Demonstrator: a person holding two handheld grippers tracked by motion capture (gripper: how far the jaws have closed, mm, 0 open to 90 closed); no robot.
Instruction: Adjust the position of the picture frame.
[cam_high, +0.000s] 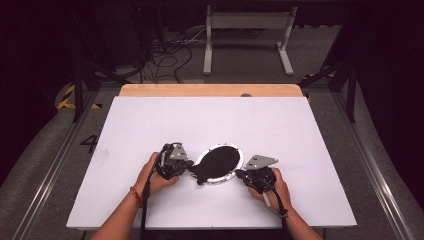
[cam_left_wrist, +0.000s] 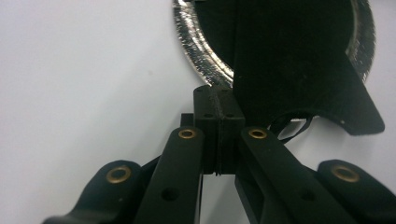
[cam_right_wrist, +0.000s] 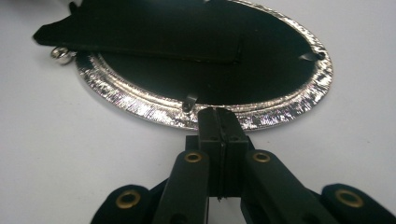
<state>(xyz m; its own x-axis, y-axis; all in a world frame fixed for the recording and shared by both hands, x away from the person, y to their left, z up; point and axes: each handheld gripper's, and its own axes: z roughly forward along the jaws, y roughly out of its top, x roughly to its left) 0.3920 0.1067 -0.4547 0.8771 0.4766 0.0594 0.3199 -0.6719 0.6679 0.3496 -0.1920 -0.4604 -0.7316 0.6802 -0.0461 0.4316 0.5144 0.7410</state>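
An oval picture frame (cam_high: 218, 163) lies face down on the white table (cam_high: 150, 125): silver rim (cam_right_wrist: 140, 105), black back (cam_left_wrist: 289, 46), and a black stand flap (cam_right_wrist: 140, 32) lying across it. My left gripper (cam_high: 190, 164) sits at the frame's left end, shut with nothing between its jaws; in the left gripper view its tip (cam_left_wrist: 218, 93) is just short of the rim (cam_left_wrist: 201, 51), beside the flap's corner. My right gripper (cam_high: 239, 174) is at the frame's right end, also shut and holding nothing, its tip (cam_right_wrist: 218, 114) right at the rim's edge.
A small metal ring (cam_right_wrist: 60, 53) sticks out at one end of the frame. A wooden strip (cam_high: 210, 90) runs along the table's far edge. Beyond it, a white metal stand (cam_high: 247, 30) and loose cables (cam_high: 165, 60) are on the floor.
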